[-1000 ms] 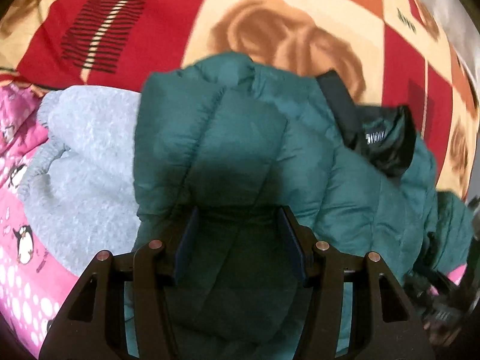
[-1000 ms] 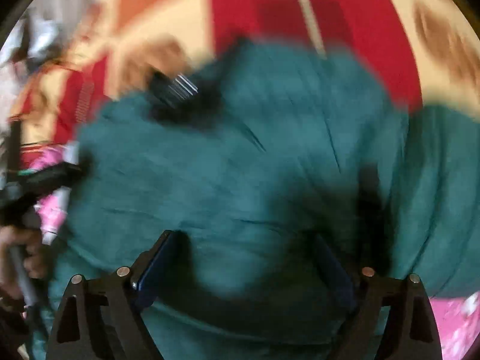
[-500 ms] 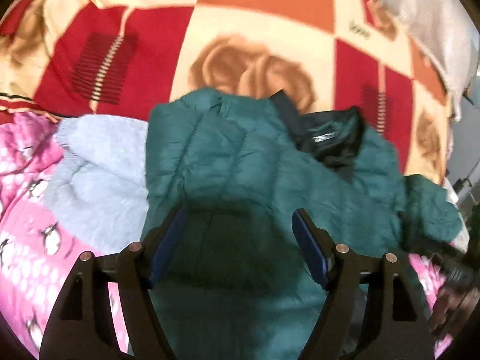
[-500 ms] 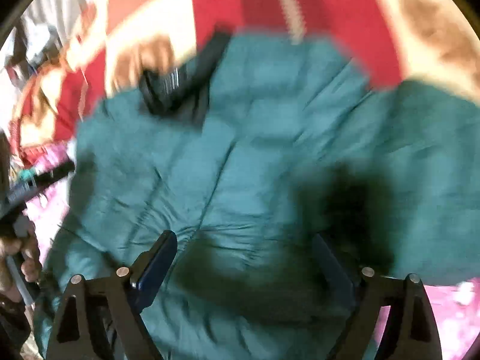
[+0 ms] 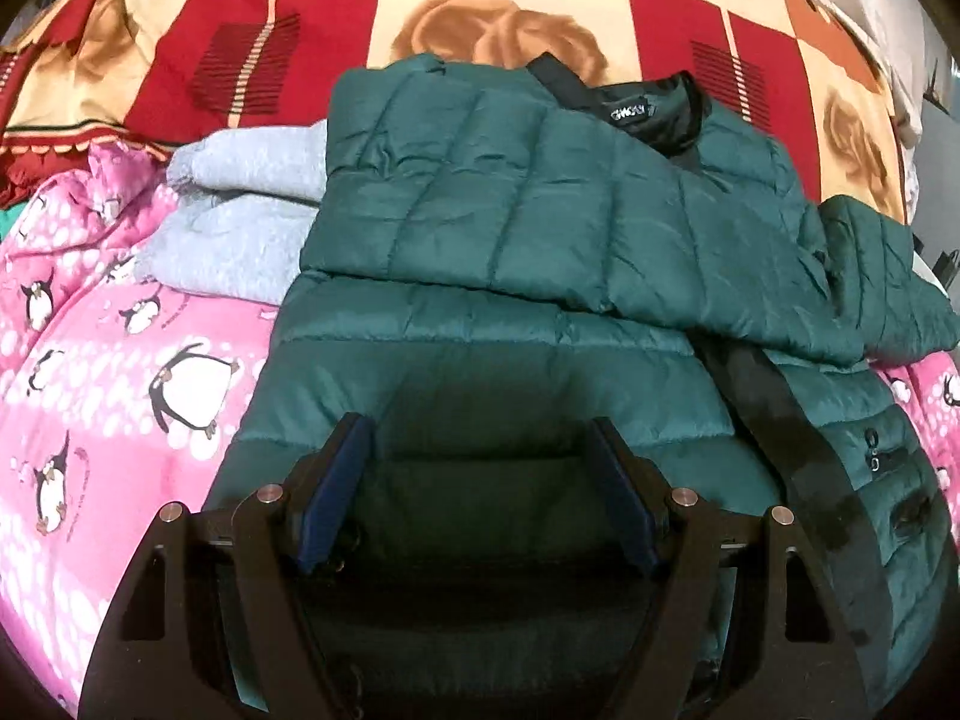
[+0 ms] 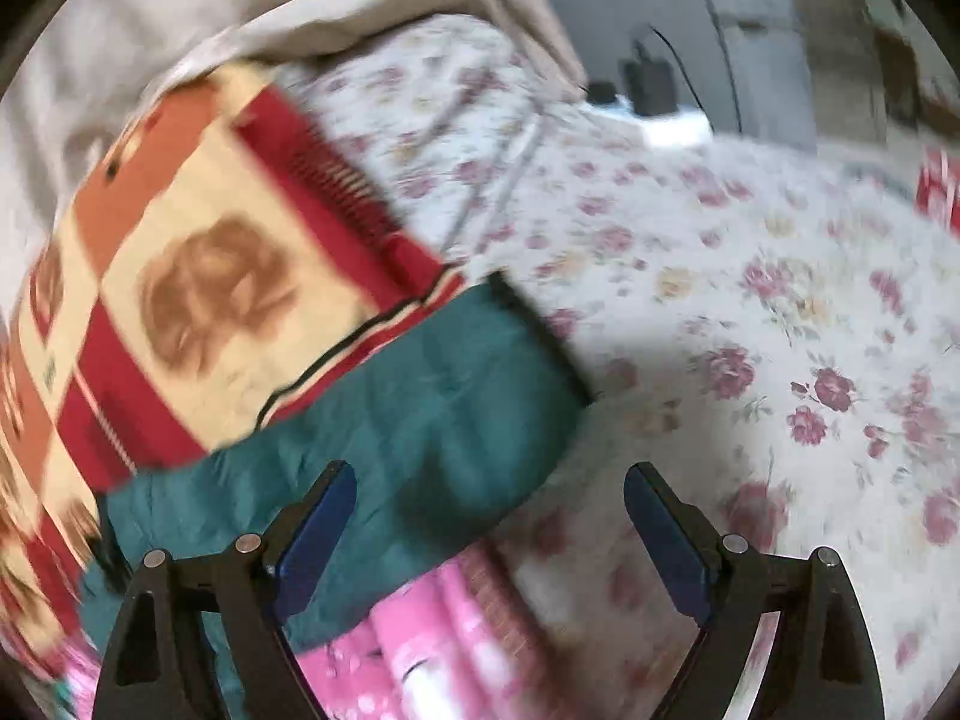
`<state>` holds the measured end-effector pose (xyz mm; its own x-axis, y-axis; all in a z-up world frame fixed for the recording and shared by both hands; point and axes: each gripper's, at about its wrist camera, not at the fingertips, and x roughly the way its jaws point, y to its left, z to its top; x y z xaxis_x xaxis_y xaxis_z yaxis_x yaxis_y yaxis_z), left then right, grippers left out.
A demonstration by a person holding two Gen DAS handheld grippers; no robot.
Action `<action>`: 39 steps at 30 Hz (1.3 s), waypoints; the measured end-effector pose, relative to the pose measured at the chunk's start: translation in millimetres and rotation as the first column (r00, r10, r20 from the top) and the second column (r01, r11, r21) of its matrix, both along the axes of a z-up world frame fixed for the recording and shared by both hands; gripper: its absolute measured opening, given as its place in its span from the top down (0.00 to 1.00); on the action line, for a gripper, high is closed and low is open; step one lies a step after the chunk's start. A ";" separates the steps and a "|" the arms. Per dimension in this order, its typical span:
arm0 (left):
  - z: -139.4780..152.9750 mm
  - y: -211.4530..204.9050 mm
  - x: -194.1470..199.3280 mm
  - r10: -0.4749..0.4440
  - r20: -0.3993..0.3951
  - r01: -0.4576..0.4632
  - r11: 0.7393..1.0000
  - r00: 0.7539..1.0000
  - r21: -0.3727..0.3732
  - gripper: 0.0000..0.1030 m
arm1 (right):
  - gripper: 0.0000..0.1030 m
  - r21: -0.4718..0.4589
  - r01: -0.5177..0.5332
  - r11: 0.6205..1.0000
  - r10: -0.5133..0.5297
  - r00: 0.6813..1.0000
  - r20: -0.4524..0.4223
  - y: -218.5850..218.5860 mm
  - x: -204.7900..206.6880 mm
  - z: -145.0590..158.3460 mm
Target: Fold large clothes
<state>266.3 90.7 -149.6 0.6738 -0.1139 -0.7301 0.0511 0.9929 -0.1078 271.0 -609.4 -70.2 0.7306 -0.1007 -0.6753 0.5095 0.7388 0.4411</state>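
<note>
A dark green quilted puffer jacket [image 5: 540,252] lies on the bed, its left sleeve folded across the chest, black collar lining [image 5: 654,114] at the far side. My left gripper [image 5: 480,462] is open and empty above the jacket's lower front. In the right wrist view the jacket's other sleeve [image 6: 432,420] with its black cuff [image 6: 540,336] lies stretched out on the bedding. My right gripper [image 6: 489,504] is open and empty just above that sleeve's cuff end.
A grey fleece garment [image 5: 234,222] lies left of the jacket. A pink penguin blanket [image 5: 108,396] covers the near side, a red and cream rose blanket [image 5: 480,6] the far side. A floral sheet [image 6: 750,312] spreads right; a charger and cable [image 6: 648,90] sit at the bed's far edge.
My left gripper has pulled back from the jacket and opened wider. My right gripper has swung right, off the jacket body to the outstretched sleeve.
</note>
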 end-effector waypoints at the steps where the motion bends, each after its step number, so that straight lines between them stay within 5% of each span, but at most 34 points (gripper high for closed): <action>1: -0.8 0.0 0.3 -0.001 -0.003 0.001 1.000 1.000 0.001 0.28 | 0.19 0.011 -0.010 1.000 0.010 1.000 0.020 -8.6 4.4 -3.4; 8: -3.2 -0.1 0.9 0.004 -0.011 -0.004 1.000 1.000 -0.001 0.27 | 0.19 -0.081 -0.148 0.986 0.149 0.989 0.010 -21.4 36.3 -16.4; 10: -2.9 -1.6 1.2 0.006 -0.013 -0.005 1.000 1.000 0.007 0.27 | 0.35 -0.050 -0.180 0.982 0.181 0.983 0.015 -18.2 43.2 -22.5; 12: -3.2 -2.0 1.6 0.006 -0.014 -0.006 1.000 1.000 0.013 0.27 | 0.78 -0.021 -0.226 0.974 0.226 0.974 -0.003 -13.7 48.7 -27.7; 15: -3.6 -1.4 1.8 0.006 -0.014 -0.006 1.000 1.000 0.012 0.27 | 0.79 -0.126 -0.239 0.963 0.240 0.971 -0.013 4.1 43.2 -12.9; 24: -3.2 3.0 -0.8 0.021 -0.007 -0.021 1.000 1.000 -0.005 0.27 | 0.82 -0.256 -0.191 0.947 0.214 0.975 0.062 32.7 -12.4 76.5; 29: 7.1 10.9 -12.8 0.065 -0.019 -0.065 0.997 0.998 0.031 0.27 | 0.83 -0.266 -0.136 0.954 0.153 0.987 0.046 40.5 -42.2 111.3; 35: 17.0 42.6 -43.3 0.209 -0.044 -0.194 0.955 0.977 0.224 0.27 | 0.90 -0.274 -0.112 0.955 0.140 0.987 0.085 66.7 -55.4 147.8; 39: 15.0 68.4 -67.8 0.297 -0.055 -0.283 0.943 0.953 0.175 0.27 | 0.90 -0.227 -0.202 0.953 0.217 0.975 0.044 99.3 -37.1 147.2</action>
<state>198.4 159.0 -134.6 0.5986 0.2029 -0.7749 -0.2438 0.9677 0.0650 233.9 -510.1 77.1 0.7945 -0.0806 -0.6019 0.3072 0.9083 0.2838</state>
